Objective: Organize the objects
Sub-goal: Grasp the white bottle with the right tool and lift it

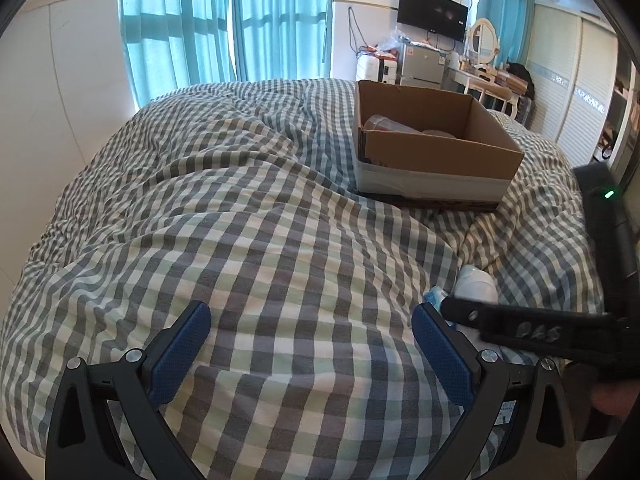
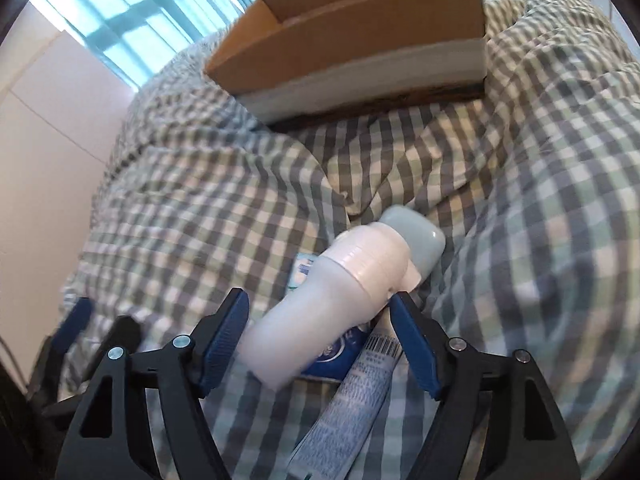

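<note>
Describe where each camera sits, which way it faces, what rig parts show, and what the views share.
Left wrist: on the left gripper, facing down across the checked duvet toward the cardboard box; empty, open fingers show.
Right wrist: on the right gripper, angled steeply down at the white bottle lying between open fingers.
Shared: box, duvet, bottle, each other's gripper.

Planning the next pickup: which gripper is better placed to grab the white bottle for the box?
Right. The right gripper is open with the white bottle lying between its fingers. The left gripper is open over bare checked bedding.
</note>
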`<state>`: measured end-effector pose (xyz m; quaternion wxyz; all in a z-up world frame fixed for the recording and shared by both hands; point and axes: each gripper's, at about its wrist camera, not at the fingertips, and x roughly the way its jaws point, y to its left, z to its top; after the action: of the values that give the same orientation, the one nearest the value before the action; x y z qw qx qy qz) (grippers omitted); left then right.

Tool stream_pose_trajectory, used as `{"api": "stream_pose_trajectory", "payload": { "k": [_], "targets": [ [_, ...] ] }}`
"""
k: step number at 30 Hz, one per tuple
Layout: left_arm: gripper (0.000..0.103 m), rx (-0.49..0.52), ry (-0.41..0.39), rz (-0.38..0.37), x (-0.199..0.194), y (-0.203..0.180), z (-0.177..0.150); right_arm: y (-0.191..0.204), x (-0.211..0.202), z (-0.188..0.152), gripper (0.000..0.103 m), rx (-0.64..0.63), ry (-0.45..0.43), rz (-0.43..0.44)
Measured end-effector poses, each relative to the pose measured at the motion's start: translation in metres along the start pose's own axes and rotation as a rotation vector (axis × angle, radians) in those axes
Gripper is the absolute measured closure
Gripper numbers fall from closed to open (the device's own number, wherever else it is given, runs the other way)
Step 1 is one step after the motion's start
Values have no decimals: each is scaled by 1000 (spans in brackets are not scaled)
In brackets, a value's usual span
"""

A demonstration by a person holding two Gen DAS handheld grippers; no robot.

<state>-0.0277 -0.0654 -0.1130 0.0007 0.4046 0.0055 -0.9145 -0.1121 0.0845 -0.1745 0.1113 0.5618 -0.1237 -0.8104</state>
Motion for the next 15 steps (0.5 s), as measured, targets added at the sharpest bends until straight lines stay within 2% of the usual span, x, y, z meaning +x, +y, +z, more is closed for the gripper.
{"api": "stream_pose_trajectory", "payload": {
  "k": [1, 4, 9, 11, 15],
  "targets": [
    [0, 0, 0, -1, 0, 0, 0, -1, 3, -3, 39, -19, 5, -20],
    [0, -2, 3, -6, 1, 1, 0, -5, -8, -7, 58, -72, -47, -8],
    [0, 17, 7, 5, 2, -5, 0, 3, -51, -13, 59, -198, -181, -65],
    [0, 22, 11, 4, 3, -9, 1, 2, -69, -14, 59, -223, -226, -60],
    [0, 35, 23, -48, 8, -27, 4, -7, -92, -11, 59, -251, -282, -71]
  ]
}}
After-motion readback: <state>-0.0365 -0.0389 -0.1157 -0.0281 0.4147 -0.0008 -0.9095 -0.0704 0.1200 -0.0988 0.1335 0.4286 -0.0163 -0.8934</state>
